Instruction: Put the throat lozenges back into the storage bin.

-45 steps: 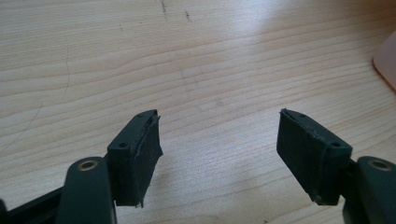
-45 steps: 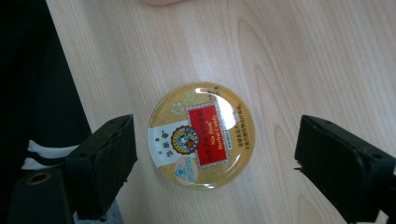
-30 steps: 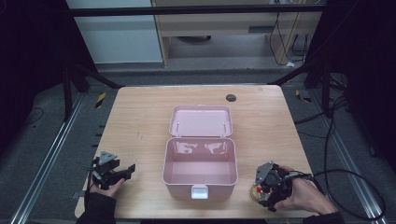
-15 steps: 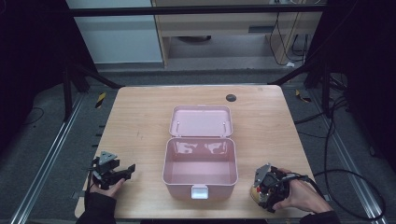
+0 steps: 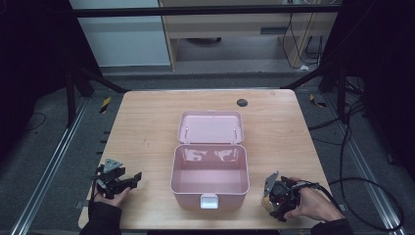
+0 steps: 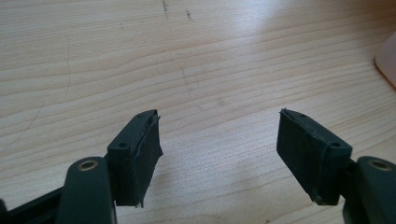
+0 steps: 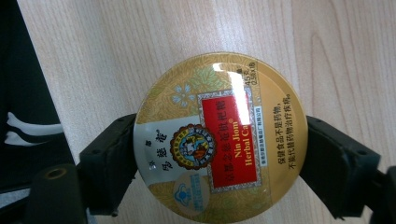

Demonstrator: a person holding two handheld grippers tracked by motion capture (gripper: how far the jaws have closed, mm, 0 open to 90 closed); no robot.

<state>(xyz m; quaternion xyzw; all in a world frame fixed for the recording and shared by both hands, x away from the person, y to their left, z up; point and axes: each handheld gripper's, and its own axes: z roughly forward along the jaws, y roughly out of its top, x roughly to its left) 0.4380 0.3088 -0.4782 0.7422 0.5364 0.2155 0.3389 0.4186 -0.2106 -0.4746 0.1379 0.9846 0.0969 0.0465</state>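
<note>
On the table point(image 5: 147, 122), open pink box point(image 5: 209, 176), bare inside.

Round gold candy tin point(image 7: 219, 140), red "Nin Jiom Herbal Candy" label, lid up, lying flat on table's near right corner, between black jaws.

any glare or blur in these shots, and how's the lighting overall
Right gripper view: a white glare spot sits near the top of the round gold candy tin, its print a little soft. Left gripper view: a bright sheen washes out the light wooden table at upper right, jaws sharp. High view: the table is evenly lit, the surroundings dark, with pale reflections inside the open pink plastic box.
</note>
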